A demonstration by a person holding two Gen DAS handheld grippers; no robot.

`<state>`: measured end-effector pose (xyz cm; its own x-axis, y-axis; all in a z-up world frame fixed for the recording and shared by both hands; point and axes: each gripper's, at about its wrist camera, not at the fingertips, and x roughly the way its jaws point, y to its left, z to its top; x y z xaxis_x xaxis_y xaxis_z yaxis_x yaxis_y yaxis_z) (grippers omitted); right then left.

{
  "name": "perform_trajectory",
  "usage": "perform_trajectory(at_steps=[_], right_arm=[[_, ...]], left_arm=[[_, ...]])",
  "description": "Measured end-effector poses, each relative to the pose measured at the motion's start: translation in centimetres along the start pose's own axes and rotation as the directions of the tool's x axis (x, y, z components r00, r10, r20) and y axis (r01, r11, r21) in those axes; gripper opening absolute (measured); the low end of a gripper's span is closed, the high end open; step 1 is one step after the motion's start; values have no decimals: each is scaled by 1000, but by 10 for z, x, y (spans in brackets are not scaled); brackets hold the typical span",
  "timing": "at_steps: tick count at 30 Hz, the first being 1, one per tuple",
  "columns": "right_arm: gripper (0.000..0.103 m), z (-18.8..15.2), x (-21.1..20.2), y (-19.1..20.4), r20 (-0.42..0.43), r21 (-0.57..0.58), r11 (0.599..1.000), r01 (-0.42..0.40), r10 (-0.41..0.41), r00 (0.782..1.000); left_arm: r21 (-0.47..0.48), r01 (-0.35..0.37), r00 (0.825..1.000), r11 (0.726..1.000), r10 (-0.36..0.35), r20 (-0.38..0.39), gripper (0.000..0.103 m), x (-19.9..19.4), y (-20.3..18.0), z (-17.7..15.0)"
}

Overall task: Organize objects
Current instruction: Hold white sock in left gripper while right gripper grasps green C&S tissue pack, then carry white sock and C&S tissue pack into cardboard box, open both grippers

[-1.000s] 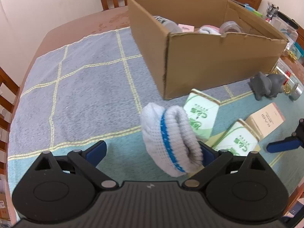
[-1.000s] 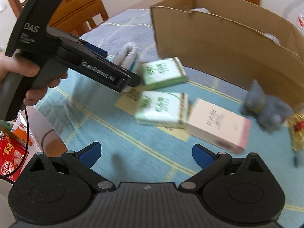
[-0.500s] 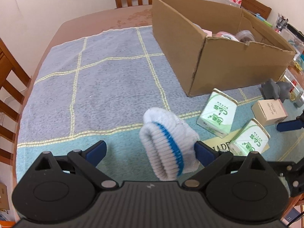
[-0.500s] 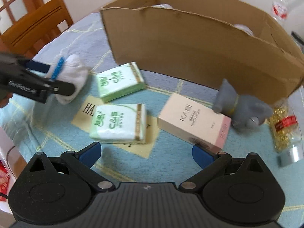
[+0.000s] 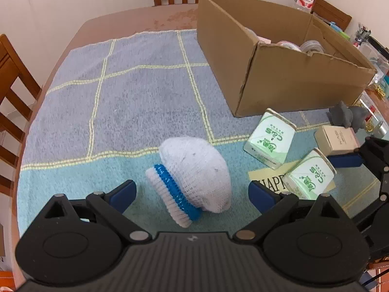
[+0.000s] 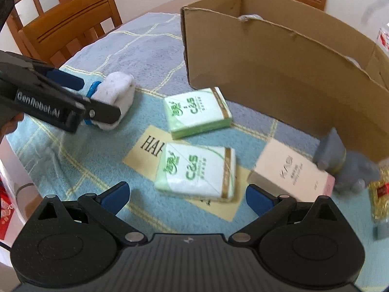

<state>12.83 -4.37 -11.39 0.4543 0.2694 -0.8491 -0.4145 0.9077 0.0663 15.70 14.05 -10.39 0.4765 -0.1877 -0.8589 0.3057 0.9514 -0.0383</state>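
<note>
Both my grippers — left gripper (image 5: 192, 192), right gripper (image 6: 186, 196) — gape empty. White sock bundle (image 5: 194, 175) lies on the cloth (image 5: 136, 97) — soft, light; I'd pinch its rolled cuff.

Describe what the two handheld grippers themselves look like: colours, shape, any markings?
Both are matte black plastic. The left gripper and right gripper each have a ribbed central body, two rounded disc-like housings with silver pivot screws, and angled link arms ending in blue finger pads. Seen from the right wrist view, the left unit's side carries white "GenRobot.AI" lettering. No cable is clearly visible.
</note>
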Motion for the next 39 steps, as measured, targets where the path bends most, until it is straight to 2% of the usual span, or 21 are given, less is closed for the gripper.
perform_trajectory(at_steps=[2, 7, 12, 20, 23, 27, 31, 39], right_arm=[[98, 3, 1, 2, 4, -16, 1000, 18, -18, 1000], [80, 8, 2, 4, 19, -33, 998, 59, -58, 998], [71, 5, -3, 2, 25, -37, 998, 60, -59, 998], [72, 1, -6, -3, 10, -24, 997, 68, -68, 998], [74, 2, -4, 0, 12, -19, 998, 67, -67, 998], [74, 5, -1, 3, 11, -16, 998, 67, -67, 998], [69, 6, -2, 2, 8, -13, 997, 73, -73, 997], [69, 7, -5, -3, -12, -16, 997, 74, -74, 997]], left_arm=[[-12, -2, 1000, 1000, 2, -6, 98, 1, 0, -1], [-41, 4, 1000, 999, -4, -3, 98, 3, -1, -1], [-62, -1, 1000, 998, 2, 13, 97, 11, -7, 2], [-72, -26, 999, 997, 29, 35, 92, 18, -11, 6], [-59, -77, 997, 995, 78, 15, 91, 21, -11, 5], [-70, -53, 999, 996, 54, 4, 86, 25, -9, 6], [-60, -60, 998, 996, 61, 26, 70, 21, -8, 9], [-23, -28, 1000, 999, 28, 14, 64, 16, -3, 12]])
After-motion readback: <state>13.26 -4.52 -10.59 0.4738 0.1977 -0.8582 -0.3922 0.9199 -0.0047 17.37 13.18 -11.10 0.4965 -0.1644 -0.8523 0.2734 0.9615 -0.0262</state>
